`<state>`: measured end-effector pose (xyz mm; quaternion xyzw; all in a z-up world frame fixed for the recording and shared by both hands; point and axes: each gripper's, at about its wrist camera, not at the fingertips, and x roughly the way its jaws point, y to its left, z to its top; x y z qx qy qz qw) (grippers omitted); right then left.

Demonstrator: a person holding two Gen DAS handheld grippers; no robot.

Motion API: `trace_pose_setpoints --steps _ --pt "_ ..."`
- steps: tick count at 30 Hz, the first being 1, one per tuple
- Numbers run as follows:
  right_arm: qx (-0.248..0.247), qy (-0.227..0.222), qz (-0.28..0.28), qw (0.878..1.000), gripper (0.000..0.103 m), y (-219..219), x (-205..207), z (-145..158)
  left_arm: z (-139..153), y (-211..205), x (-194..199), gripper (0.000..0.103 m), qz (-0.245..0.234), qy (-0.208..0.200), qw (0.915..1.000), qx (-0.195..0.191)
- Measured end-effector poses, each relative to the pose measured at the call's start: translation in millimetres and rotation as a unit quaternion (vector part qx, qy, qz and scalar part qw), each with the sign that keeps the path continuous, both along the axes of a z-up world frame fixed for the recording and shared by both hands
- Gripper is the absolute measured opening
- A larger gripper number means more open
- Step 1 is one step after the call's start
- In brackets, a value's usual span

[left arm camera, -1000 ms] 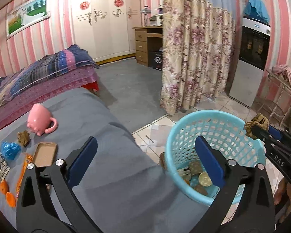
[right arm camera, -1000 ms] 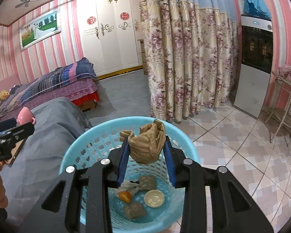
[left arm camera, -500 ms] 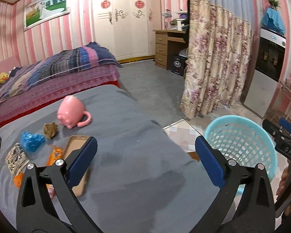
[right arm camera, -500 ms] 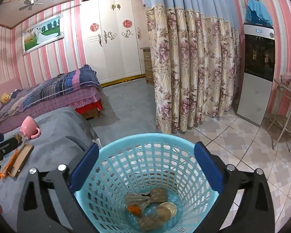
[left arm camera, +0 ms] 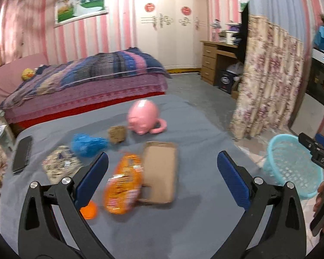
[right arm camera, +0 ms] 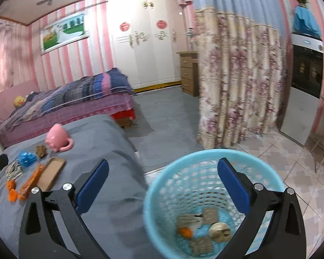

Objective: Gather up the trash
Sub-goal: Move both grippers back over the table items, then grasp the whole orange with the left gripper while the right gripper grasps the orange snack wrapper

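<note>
Hovering over the grey tabletop (left arm camera: 183,226), the left gripper (left arm camera: 162,177) has its jaws apart, framing an orange wrapper (left arm camera: 123,187) and a cardboard tray (left arm camera: 161,170) without touching them. Right gripper (right arm camera: 162,185) jaws, just opened wide and holding nothing, hang above the blue basket (right arm camera: 162,194) holding dropped trash (right arm camera: 205,228).

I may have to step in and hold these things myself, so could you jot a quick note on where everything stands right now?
Left gripper: open, empty, over the grey table.
Right gripper: open, empty, by the basket.
Done: several scraps already in the basket.
Left on the table: orange wrapper, cardboard, blue wad, brown wad, printed packet, orange bits.
Pink mug and phone look like keepers.
</note>
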<state>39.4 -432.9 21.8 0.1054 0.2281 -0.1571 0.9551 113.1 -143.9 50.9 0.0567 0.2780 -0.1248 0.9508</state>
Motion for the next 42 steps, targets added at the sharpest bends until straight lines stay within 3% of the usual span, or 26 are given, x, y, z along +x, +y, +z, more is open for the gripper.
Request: trace_pose_setpoints --steps 11,24,34,42 --pt "-0.018 -0.003 0.076 0.997 0.098 93.2 30.6 0.4 -20.5 108.6 11.4 0.097 0.081 0.01 0.9965 0.016" --pt "-0.015 0.018 0.136 0.99 0.099 179.3 77.7 -4.4 -70.4 200.2 37.5 0.097 0.17 0.077 0.9823 -0.01" --pt "-0.022 0.046 0.17 0.984 0.099 211.5 98.6 -22.8 -85.9 218.9 44.7 0.097 0.185 0.098 0.9778 -0.008" --pt "-0.023 0.055 0.123 0.991 0.099 194.6 103.6 -35.0 -104.5 207.5 58.9 0.097 0.175 0.135 0.9753 -0.003"
